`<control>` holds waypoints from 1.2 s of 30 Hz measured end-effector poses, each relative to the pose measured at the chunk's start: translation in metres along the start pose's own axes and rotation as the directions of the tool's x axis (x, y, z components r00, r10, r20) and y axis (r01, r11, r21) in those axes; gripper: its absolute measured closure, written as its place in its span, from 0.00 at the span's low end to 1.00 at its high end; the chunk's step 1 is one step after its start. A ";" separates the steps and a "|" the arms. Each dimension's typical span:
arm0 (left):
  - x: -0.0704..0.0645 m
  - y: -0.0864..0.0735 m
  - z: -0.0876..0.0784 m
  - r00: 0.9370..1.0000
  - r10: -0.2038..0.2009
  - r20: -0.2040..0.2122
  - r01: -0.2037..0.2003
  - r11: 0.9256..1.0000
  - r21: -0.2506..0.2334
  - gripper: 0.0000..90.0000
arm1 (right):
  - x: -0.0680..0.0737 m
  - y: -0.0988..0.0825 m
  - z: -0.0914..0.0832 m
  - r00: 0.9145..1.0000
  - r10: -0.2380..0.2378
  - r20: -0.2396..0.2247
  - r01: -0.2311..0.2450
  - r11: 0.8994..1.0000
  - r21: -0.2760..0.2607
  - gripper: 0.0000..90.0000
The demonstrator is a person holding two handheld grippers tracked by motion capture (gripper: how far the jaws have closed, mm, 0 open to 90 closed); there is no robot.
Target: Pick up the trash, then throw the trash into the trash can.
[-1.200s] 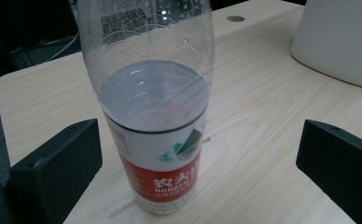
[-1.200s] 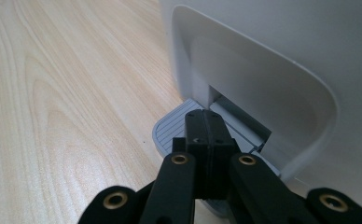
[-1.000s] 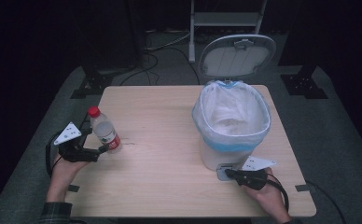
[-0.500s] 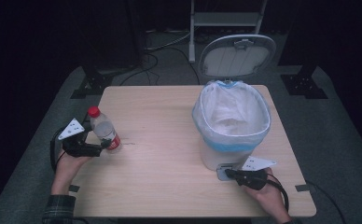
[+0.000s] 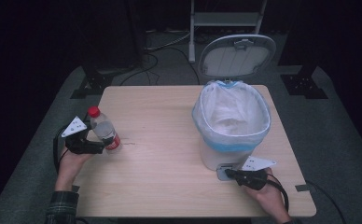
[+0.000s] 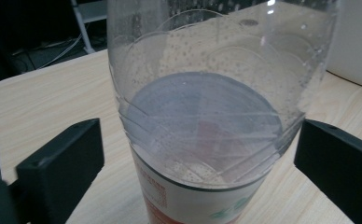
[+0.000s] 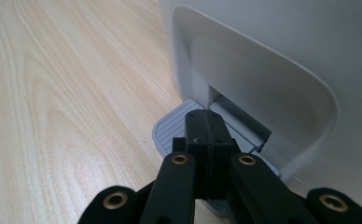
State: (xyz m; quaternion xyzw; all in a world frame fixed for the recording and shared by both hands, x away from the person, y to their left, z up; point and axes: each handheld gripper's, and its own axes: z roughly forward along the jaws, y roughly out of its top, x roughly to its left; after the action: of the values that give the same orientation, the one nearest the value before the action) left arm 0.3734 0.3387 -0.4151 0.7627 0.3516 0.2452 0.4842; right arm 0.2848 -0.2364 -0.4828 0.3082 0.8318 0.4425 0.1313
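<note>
A clear plastic bottle with a red cap and a red-and-white label stands upright near the table's left edge. My left gripper reaches in from the left, and the bottle's lower body sits between its two jaws. The jaws have just been closing, and a gap still shows beside the left jaw. On the right, a white pedal bin with a bag liner has its lid raised. My right gripper is shut, its tip resting on the grey pedal at the bin's foot.
The wooden table has bare surface between bottle and bin. Dark floor, cables and a metal stand lie beyond the far edge. A cable trails from each gripper.
The left hand has shifted slightly around the bottle, which still stands in the same spot. The right gripper has stayed on the pedal and the lid remains up.
</note>
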 end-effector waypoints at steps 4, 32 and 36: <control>0.000 0.000 0.002 1.000 -0.004 -0.005 0.004 1.000 -0.004 0.05 | 0.000 0.000 0.000 1.000 0.000 0.000 0.000 1.000 0.000 1.00; -0.002 -0.004 -0.001 1.000 -0.016 -0.002 0.016 1.000 -0.016 0.31 | 0.000 0.000 0.000 1.000 -0.003 0.003 0.003 1.000 -0.001 1.00; -0.004 -0.002 -0.006 1.000 -0.017 0.010 0.018 0.999 -0.031 0.32 | 0.000 0.000 0.000 1.000 0.000 0.000 0.000 1.000 0.000 1.00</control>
State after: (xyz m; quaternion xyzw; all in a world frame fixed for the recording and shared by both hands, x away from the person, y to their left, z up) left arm 0.3658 0.3392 -0.4151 0.7532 0.3521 0.2426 0.4998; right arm 0.2848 -0.2363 -0.4828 0.3082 0.8319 0.4423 0.1315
